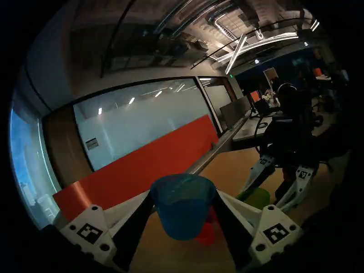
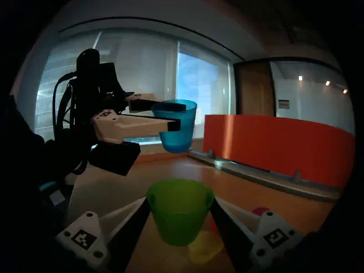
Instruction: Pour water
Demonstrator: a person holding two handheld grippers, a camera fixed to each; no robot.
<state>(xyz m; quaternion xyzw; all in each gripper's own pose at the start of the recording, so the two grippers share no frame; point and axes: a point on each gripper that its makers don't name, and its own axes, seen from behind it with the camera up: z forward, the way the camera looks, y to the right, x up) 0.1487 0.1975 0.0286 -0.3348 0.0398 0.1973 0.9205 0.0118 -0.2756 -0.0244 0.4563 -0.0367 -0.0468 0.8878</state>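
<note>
My left gripper (image 1: 183,204) is shut on a translucent blue cup (image 1: 183,216), held upright above the wooden table (image 1: 230,168). In the right gripper view, that left gripper (image 2: 175,116) holds the blue cup (image 2: 176,129) raised up and to the left, higher than the green cup. My right gripper (image 2: 180,204) is shut on a green cup (image 2: 180,214), upright and low over the table (image 2: 255,191). In the left gripper view, the right gripper (image 1: 262,195) with the green cup (image 1: 255,199) sits lower and to the right. I cannot tell whether either cup holds water.
An orange partition (image 2: 282,141) with a metal rail (image 2: 255,175) runs along the table's far edge. A small red object (image 1: 207,233) lies under the blue cup. A yellow object (image 2: 205,246) and a red one (image 2: 260,211) lie near the green cup. A person's dark sleeve (image 2: 27,154) is at left.
</note>
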